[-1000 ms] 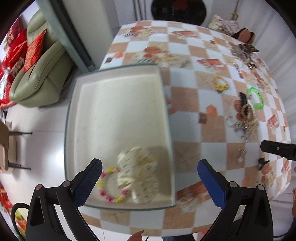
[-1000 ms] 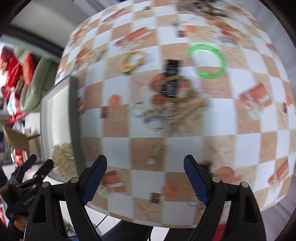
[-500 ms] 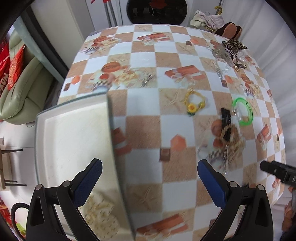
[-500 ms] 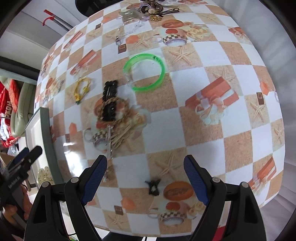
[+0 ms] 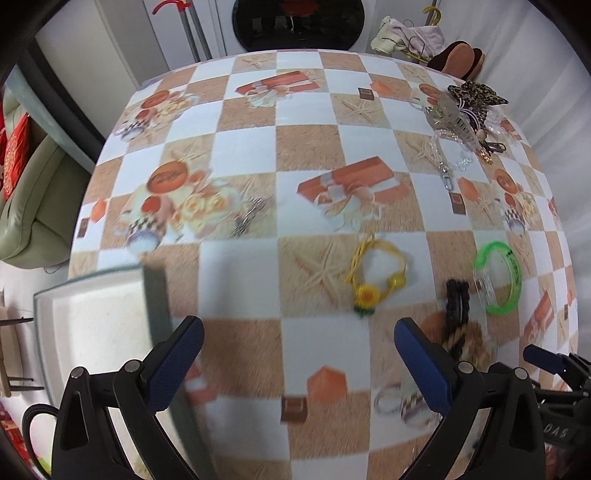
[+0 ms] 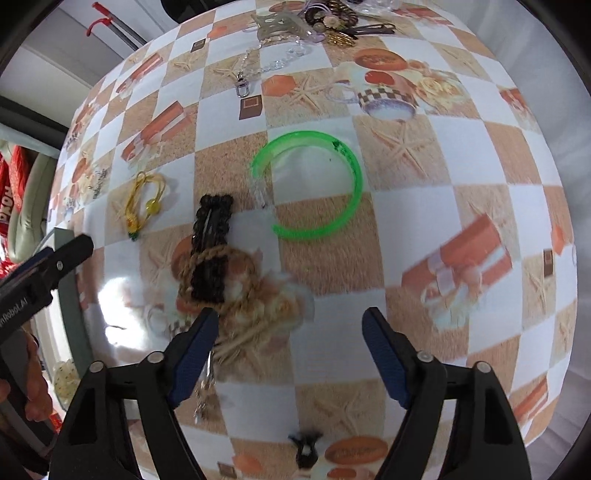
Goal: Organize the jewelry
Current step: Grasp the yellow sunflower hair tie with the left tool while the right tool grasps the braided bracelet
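My left gripper (image 5: 297, 343) hangs open and empty over the checkered tablecloth, just right of the white tray (image 5: 85, 328). Ahead of it lie a yellow sunflower bracelet (image 5: 376, 275), a green bangle (image 5: 498, 277) and a black hair clip (image 5: 456, 306). My right gripper (image 6: 288, 339) points down above the cloth, its jaws closing with nothing between them. The green bangle (image 6: 314, 184) lies just beyond its fingertips. The black clip (image 6: 212, 247) on a tan rope bracelet (image 6: 240, 299) lies by its left finger (image 6: 195, 347). The yellow bracelet (image 6: 144, 201) lies further left.
A heap of hair clips, rings and a clear chain (image 6: 314, 26) lies at the table's far side. A small black clip (image 6: 306, 448) lies near the front edge. The tray's rim (image 6: 70, 295) and the left gripper's tip (image 6: 55, 258) show at left. A green sofa (image 5: 22, 206) stands beyond the table.
My left gripper has swung right, off the tray and out over the cloth toward the jewelry. My right gripper has sunk closer to the green bangle and rope bracelet, and its jaws have narrowed a little.
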The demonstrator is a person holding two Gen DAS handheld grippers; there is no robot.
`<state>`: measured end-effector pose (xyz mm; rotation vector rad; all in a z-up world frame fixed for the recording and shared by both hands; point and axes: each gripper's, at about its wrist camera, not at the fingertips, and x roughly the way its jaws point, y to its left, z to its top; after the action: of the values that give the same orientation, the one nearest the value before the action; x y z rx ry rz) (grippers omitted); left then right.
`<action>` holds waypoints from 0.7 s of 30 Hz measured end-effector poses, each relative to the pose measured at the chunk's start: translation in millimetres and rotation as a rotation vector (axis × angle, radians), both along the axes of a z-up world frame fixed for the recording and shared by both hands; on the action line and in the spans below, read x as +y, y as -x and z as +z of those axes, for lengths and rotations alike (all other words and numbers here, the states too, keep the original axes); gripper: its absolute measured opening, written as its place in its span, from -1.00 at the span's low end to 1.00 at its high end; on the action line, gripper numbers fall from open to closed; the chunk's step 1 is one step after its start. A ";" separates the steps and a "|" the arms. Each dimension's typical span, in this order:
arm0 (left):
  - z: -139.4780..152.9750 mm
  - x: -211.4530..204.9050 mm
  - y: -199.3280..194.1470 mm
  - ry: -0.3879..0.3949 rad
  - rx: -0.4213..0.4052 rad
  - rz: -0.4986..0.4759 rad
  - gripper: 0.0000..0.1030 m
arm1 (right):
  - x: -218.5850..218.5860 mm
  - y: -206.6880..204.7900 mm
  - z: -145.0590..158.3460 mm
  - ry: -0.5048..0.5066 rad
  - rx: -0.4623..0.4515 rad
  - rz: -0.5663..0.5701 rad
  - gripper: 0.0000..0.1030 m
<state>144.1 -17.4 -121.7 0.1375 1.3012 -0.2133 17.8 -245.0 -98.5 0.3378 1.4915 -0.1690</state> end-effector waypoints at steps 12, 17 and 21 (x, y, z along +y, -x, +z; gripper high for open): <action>-34.6 -27.2 -29.0 -0.015 0.028 -0.055 0.86 | 16.1 -19.4 -19.6 0.085 -0.007 0.107 0.40; -42.3 -37.2 -30.2 -0.029 0.024 -0.084 0.54 | 33.2 -24.1 -21.3 0.150 -0.022 0.156 0.27; -42.1 -43.3 -28.2 -0.030 0.012 -0.108 0.39 | 53.9 -27.9 -20.4 0.187 -0.035 0.193 0.13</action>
<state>172.4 -60.7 -163.8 0.2331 1.3107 -0.2873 45.7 -191.1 -118.9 0.0455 1.4517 -0.1457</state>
